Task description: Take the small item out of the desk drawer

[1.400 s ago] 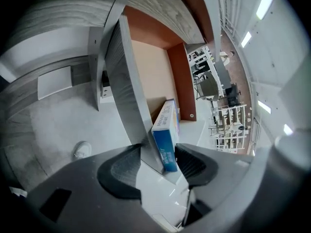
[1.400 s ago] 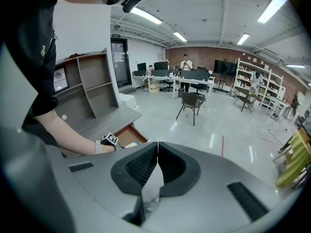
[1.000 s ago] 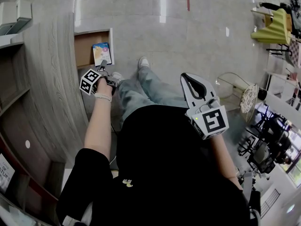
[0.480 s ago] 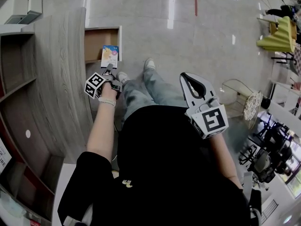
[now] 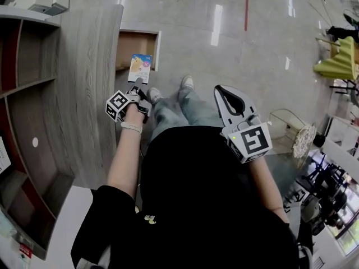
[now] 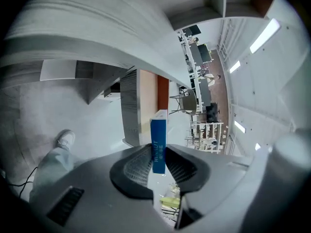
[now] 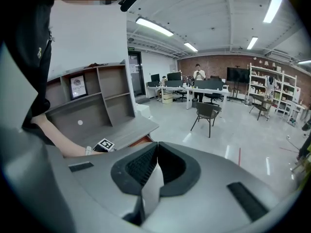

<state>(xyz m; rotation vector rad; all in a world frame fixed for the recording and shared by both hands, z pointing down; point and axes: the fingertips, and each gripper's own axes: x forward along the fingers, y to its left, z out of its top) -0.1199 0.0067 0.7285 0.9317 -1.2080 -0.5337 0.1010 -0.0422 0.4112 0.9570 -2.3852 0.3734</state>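
My left tongs (image 6: 158, 153) closing on the small box (image 6: 158, 130) — I should lift straight, clear of drawer (image 5: 133, 46) | right tongs (image 7: 156, 152) closed, empty

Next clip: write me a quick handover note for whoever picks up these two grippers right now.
Left gripper: jaws closing on the small box, which is pinched edge-on between the pads.
Right gripper: shut, empty, held up away from the desk.
Drawer: pulled open.
Done: box gripped, held at the drawer's front edge.
Left: bring the box fully clear of the drawer, probably then set it down.
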